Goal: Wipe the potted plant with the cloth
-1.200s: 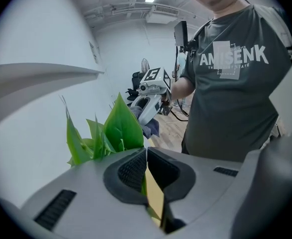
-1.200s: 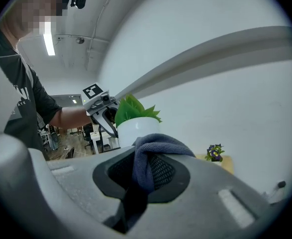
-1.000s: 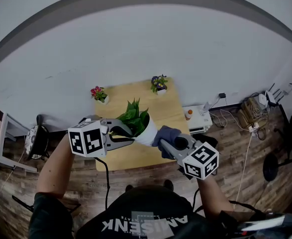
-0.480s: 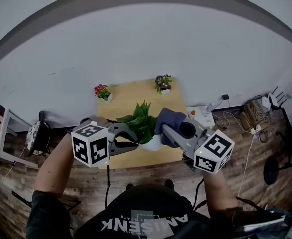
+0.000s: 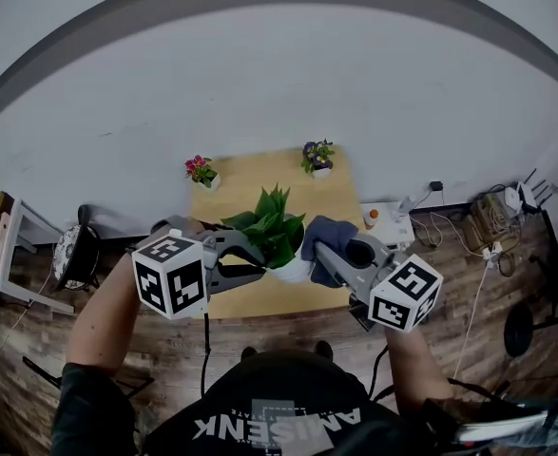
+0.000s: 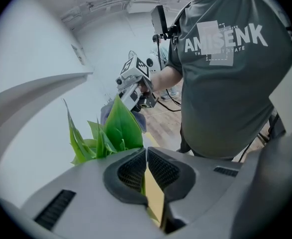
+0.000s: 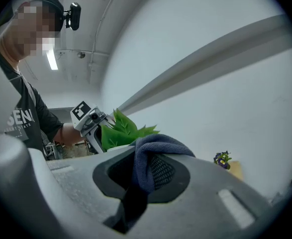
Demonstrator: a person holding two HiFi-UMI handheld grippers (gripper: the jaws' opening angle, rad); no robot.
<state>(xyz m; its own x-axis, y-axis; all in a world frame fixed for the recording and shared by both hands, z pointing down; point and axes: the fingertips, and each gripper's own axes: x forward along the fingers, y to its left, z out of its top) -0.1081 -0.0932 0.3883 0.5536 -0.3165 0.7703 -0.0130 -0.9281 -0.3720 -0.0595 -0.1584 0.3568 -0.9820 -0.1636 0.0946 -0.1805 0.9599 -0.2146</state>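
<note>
Looking down, head view: potted plant [image 5: 274, 228] over the near edge of the wooden bench [image 5: 259, 174], between both tongs. Left tongs [image 5: 257, 256] reach into its leaves; right tongs [image 5: 320, 255] carry a dark cloth [image 5: 328, 236] just beside the foliage.

Left gripper view: left tongs [image 6: 146, 152] clenched on a thin green leaf of the plant [image 6: 118, 128].

Right gripper view: right tongs [image 7: 148, 158] grasping the cloth [image 7: 158, 143], plant [image 7: 123, 128] behind.

"AMISENK" on grey T-shirt [image 6: 235, 83]
</note>
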